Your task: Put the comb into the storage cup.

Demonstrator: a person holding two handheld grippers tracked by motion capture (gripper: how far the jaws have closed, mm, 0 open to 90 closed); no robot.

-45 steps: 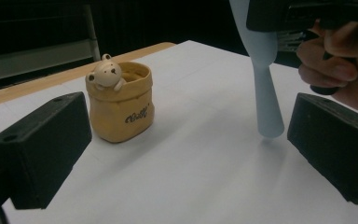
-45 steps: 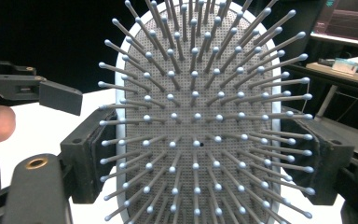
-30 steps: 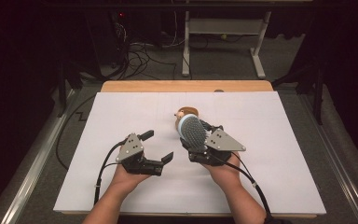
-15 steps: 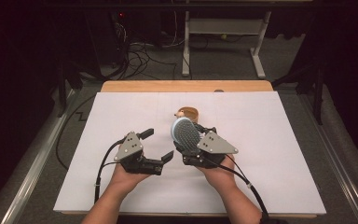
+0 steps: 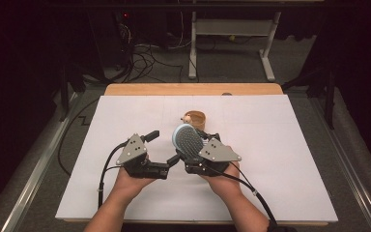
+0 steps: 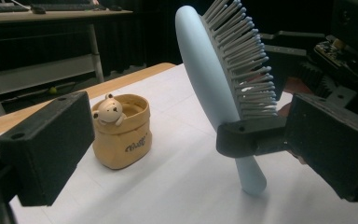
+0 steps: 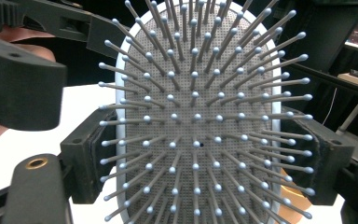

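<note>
The white table cover (image 5: pixel 280 159) lies bare toward its right and near edges. The right gripper (image 5: pixel 193 157) clamps the pale blue hairbrush (image 5: pixel 187 140) upright mid-table; the left gripper (image 5: pixel 163 147) stands open beside it. The small bear cup (image 5: pixel 194 119) sits just behind.

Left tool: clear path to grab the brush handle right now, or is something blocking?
Probably yes. The left tool is open, and the hairbrush handle hangs free below the right tool, which grips the head. Only bare white table lies between them; the bear cup sits off to the side.
</note>
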